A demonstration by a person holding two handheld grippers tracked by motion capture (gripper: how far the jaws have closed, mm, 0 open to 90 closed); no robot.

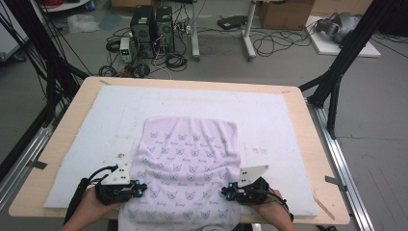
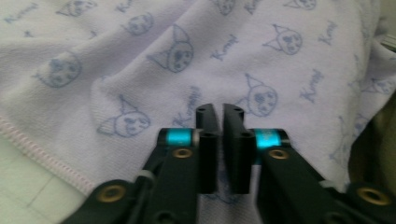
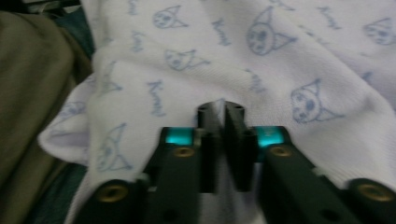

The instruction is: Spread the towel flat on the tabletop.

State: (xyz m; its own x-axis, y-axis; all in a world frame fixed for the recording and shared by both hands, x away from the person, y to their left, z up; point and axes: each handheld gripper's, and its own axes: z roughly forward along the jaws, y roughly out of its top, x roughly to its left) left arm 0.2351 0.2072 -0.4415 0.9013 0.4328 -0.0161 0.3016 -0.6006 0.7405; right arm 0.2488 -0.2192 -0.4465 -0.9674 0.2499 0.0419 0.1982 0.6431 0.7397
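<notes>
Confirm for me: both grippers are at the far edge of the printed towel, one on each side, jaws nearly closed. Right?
Not quite. The left gripper and right gripper are at the near end of the towel, close to the person, not the far edge; the high view shows this. The rest holds: one on each side, jaws nearly closed, as each gripper view shows.

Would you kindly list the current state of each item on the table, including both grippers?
Towel: spread flat on the white mat, slightly rumpled, near end hanging over the table's front edge.
White mat: lying flat on the table, partly covered by the towel.
Left gripper: at the towel's left edge, jaws nearly closed.
Right gripper: at the towel's right edge, jaws nearly closed.
</notes>
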